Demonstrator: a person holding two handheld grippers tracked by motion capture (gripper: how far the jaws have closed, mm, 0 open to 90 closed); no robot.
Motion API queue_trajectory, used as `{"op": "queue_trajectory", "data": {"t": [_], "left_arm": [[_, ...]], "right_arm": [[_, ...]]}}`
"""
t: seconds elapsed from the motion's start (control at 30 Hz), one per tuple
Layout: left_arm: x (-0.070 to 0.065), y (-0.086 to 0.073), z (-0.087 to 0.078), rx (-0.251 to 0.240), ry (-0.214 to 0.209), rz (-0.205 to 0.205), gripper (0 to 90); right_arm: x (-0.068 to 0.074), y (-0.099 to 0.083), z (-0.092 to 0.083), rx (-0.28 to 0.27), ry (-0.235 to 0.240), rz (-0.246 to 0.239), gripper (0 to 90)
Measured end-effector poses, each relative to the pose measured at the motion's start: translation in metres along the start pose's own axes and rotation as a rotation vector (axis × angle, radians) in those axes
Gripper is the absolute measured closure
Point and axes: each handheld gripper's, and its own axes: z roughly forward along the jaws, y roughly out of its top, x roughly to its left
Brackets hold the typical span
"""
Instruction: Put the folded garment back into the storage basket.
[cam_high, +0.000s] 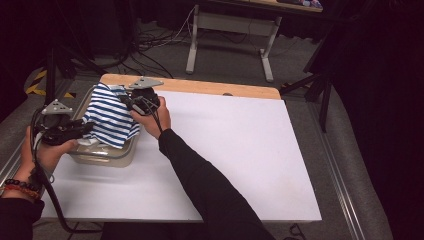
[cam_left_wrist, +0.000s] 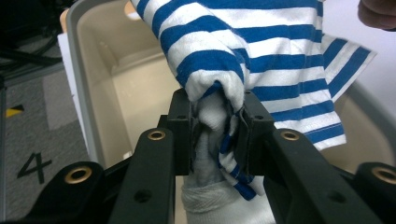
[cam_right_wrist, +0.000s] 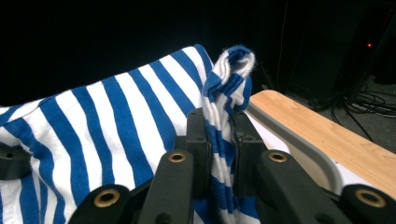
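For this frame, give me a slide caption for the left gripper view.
Left claw shut on a bunched blue-and-white striped cloth above an open beige plastic bin.

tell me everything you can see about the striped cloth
The blue-and-white striped cloth looks like soft knit fabric with a stitched hem, possibly a garment. It hangs crumpled over the translucent plastic bin at the table's near left, partly draped inside. The left tongs pinch a bunched fold near a plain white part; the right tongs clamp a folded edge that sticks up between the jaws. The cloth is stretched loosely between them.
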Motion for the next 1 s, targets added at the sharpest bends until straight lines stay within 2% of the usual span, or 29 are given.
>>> {"op": "queue_trajectory", "data": {"t": [0.13, 0.17, 0.4, 0.8, 0.83, 0.9, 0.93, 1.0], "left_arm": [[0.004, -0.004, 0.004, 0.015, 0.019, -0.021, 71.3], [0.005, -0.005, 0.008, 0.034, 0.020, -0.024, 71.2], [0.002, -0.009, 0.022, 0.091, 0.033, 0.003, 70.9], [-0.001, -0.011, 0.029, 0.118, 0.056, 0.022, 69.6], [-0.001, -0.011, 0.030, 0.124, 0.055, 0.022, 68.2], [-0.001, -0.013, 0.031, 0.140, 0.062, 0.019, 66.2], [0.000, -0.014, 0.031, 0.135, 0.049, 0.016, 65.2], [0.001, -0.013, 0.030, 0.143, 0.053, 0.024, 62.2]], "right_arm": [[0.003, -0.005, 0.010, 0.018, -0.001, 0.017, 80.7], [0.004, -0.008, 0.013, 0.033, -0.006, 0.007, 80.7], [0.003, -0.017, 0.019, 0.071, -0.012, 0.020, 80.6], [0.001, -0.026, 0.021, 0.108, -0.030, 0.023, 78.4], [0.001, -0.027, 0.021, 0.116, -0.038, 0.016, 73.1], [0.001, -0.028, 0.020, 0.120, -0.046, 0.014, 72.3], [0.001, -0.028, 0.020, 0.124, -0.051, 0.003, 71.8], [0.001, -0.030, 0.016, 0.118, -0.066, -0.008, 67.2]]}}
